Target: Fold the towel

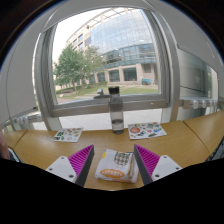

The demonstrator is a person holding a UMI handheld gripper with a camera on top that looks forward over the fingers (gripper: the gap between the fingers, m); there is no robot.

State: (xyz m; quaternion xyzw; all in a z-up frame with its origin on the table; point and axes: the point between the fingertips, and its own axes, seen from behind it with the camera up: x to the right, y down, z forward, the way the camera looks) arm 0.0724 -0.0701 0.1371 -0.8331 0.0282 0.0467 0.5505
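In the gripper view, your gripper [112, 162] sits low over a wooden table [150, 150], its two fingers spread apart with a clear gap between them. The left pad [82, 160] and the right pad [146, 158] both show magenta on their inner faces, and neither presses on anything, so the jaws are released.

Between the fingers, lying flat on the table, you have a small patterned item [115, 166] with an orange shape on it; whether that is the towel, folded small, or something printed is not clear at this size. It rests on the table on its own, with space at either side of it.

Beyond the fingers, near the far edge of the table, a tall bottle [117, 110] stands upright against the window sill. To its left lies a colourful sheet [69, 134], and to its right another colourful sheet [146, 130], both flat on the wood and well apart from your fingers.

Behind the table a large window [105, 60] fills the wall, and through it you see a glass-fronted building [125, 45] and green trees [72, 68] under daylight.
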